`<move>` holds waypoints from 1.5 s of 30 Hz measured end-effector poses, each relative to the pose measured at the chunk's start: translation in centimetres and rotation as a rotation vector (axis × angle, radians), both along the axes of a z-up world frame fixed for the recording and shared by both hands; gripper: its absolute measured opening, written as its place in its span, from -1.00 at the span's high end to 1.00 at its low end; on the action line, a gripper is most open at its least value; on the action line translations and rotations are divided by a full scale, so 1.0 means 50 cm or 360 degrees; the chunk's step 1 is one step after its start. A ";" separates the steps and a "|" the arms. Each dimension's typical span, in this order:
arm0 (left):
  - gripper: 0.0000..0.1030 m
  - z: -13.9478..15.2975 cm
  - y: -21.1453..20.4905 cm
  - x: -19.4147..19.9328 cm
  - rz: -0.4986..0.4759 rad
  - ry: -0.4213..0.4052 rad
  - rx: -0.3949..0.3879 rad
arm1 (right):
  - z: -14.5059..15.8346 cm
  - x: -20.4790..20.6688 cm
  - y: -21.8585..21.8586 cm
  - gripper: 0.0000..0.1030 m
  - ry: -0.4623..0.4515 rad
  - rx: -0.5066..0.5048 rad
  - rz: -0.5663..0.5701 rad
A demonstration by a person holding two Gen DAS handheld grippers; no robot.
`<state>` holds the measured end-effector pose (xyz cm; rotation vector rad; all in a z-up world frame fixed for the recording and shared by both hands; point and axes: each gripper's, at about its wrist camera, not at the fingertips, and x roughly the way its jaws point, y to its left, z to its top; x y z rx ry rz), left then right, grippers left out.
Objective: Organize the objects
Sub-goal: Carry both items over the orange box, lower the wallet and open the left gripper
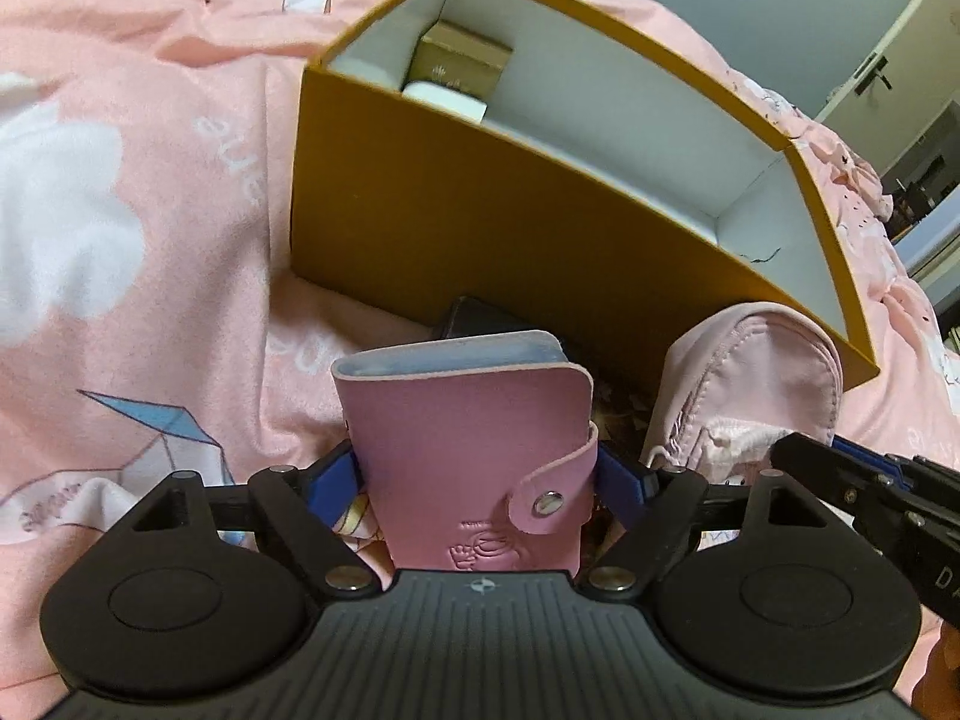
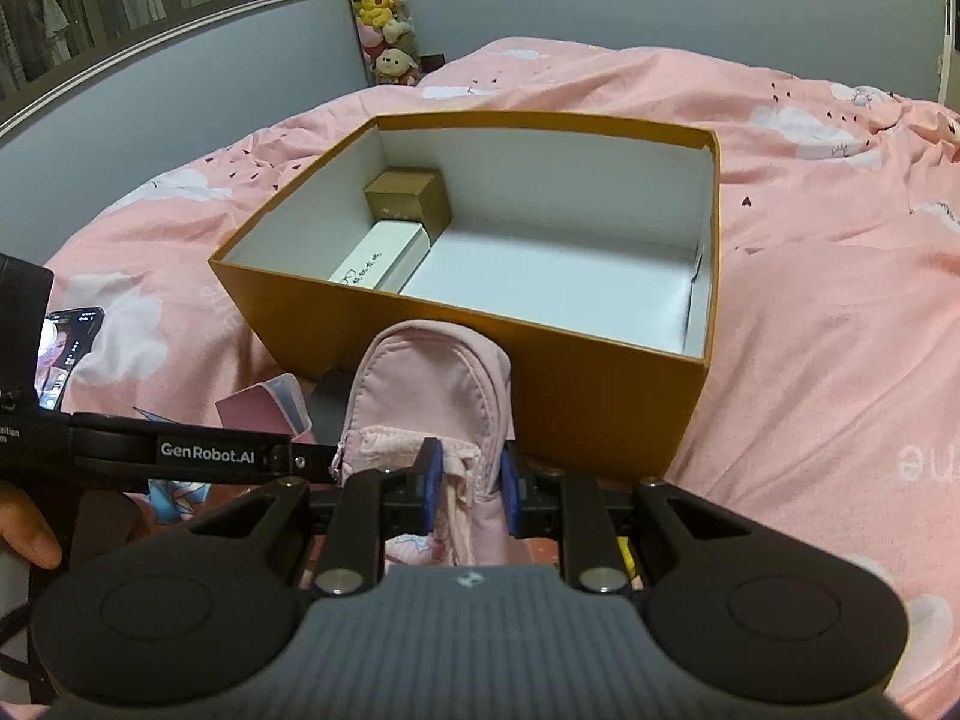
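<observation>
1. Left gripper (image 1: 480,468), nearest the lens: its jaws are standing wide, with the pink card wallet (image 1: 468,438) sitting upright between them. The blue pads are lying just beside the wallet's two edges and do not appear to be pressing it.
2. Right gripper (image 2: 468,474): its jaws are standing nearly closed and are pinching the lower fabric of the pink pouch (image 2: 432,378).
3. Pink bedspread (image 2: 810,330), printed with white clouds: it is carrying every item listed here.
4. Orange box (image 2: 600,396), lidless, white inside: it is sitting on the bedspread just beyond both grippers, most of its floor showing bare.
5. Pink pouch, shaped like a small backpack: it is leaning with its top against the box's near wall, outside the box.
6. Pink card wallet, snap strap fastened: it is standing outside the box, near that wall and left of the pouch.
7. Dark flat object (image 1: 480,315): it is lying between the wallet and the box.
8. White carton (image 2: 384,258): it is lying inside the box along the left wall.
9. Gold carton (image 2: 408,195): it is sitting in the far left corner, touching the white carton.
</observation>
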<state>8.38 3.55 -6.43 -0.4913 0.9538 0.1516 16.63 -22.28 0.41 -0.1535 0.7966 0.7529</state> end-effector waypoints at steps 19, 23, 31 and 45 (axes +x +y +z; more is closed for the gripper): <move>-0.81 0.206 -0.026 -0.015 -0.0236 -0.0338 0.0154 | 0.169 -0.025 -0.038 0.63 -0.0294 0.0226 0.0022; -0.81 0.249 -0.024 0.017 -0.0301 -0.0406 0.0170 | 0.203 0.003 -0.042 0.63 -0.0345 0.0285 -0.0020; -0.81 0.296 0.003 0.151 -0.0463 -0.0329 0.0108 | 0.219 0.100 -0.019 0.63 -0.0405 0.0303 -0.0152; -0.81 0.076 -0.016 0.395 -0.0606 0.0386 0.0167 | 0.110 0.217 -0.012 0.63 -0.0131 0.0323 -0.0291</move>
